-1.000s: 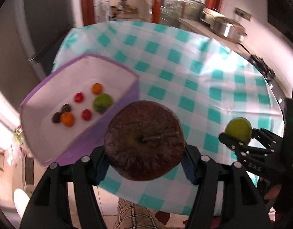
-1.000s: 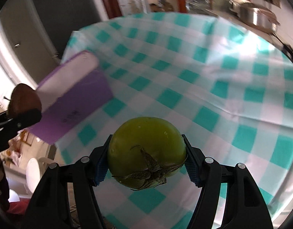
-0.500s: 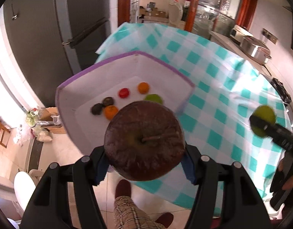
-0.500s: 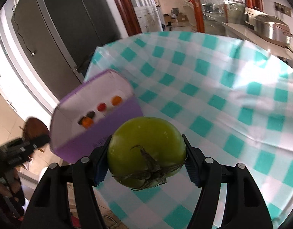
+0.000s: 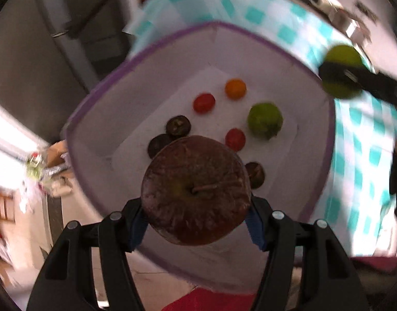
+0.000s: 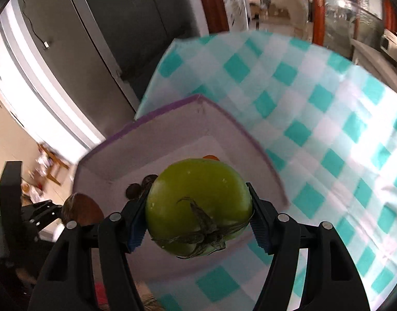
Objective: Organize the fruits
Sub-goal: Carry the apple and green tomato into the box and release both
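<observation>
Two fruits are not yet placed: a dark apple point(image 5: 195, 189) is clamped in the left tongs point(image 5: 195, 223) above the purple box point(image 5: 330, 140), a green tomato point(image 6: 198, 207) in the right tongs point(image 6: 195, 229) at its rim. Several small fruits point(image 5: 264, 120) are already inside.

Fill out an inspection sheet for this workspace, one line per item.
Surface: table under a teal and white checked cloth.
Job's things: white box with purple rim holding one green fruit, two red, one orange and three dark ones; dark red apple; green tomato.
Clutter: nothing seen on the cloth.
Grippers: left gripper shut on the dark red apple above the box; right gripper shut on the green tomato, at the box's edge.
Cables: one thin cable on the dark door.
Surroundings: kitchen, metal pot on a counter, blurred.
</observation>
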`<action>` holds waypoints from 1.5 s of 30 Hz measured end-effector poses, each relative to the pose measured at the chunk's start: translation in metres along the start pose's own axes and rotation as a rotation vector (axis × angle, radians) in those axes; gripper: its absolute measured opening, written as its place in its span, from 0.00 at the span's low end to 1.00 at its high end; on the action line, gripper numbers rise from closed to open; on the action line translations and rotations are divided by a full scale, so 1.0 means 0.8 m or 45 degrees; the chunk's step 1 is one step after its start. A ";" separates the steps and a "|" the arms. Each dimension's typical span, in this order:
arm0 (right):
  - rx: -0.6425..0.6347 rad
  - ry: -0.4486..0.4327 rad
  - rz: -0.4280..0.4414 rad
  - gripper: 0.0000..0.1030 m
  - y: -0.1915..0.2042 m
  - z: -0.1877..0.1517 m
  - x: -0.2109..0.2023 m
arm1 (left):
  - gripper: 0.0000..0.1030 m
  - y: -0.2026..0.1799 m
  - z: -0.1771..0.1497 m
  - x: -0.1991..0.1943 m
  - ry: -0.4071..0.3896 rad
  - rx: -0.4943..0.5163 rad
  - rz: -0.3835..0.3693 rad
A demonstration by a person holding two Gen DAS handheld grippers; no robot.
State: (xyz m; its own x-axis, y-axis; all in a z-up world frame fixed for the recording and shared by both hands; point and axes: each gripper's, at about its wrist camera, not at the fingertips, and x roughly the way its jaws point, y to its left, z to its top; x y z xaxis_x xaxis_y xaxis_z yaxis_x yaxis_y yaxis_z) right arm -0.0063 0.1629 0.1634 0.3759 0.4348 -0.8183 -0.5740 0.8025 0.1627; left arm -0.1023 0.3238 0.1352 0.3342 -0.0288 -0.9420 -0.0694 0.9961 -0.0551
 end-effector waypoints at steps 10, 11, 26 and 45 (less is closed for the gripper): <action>-0.214 0.372 -0.104 0.64 0.047 0.043 0.159 | 0.62 -0.033 0.004 0.072 0.230 0.564 -0.108; -0.254 0.401 -0.120 0.64 0.052 0.042 0.171 | 0.62 -0.037 0.003 0.077 0.245 0.609 -0.109; -0.431 0.672 -0.113 0.64 0.085 0.022 0.237 | 0.62 -0.066 -0.001 0.112 0.419 0.814 -0.065; -0.289 0.675 -0.121 0.67 0.048 0.029 0.235 | 0.69 -0.063 0.003 0.116 0.405 0.805 -0.076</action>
State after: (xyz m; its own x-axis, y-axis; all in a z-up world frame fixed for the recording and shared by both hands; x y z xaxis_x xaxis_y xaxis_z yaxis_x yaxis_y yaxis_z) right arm 0.0595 0.2851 0.0284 0.0511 0.0544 -0.9972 -0.7190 0.6950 0.0011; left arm -0.0653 0.2711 0.0516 0.0229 -0.0121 -0.9997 0.5313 0.8472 0.0019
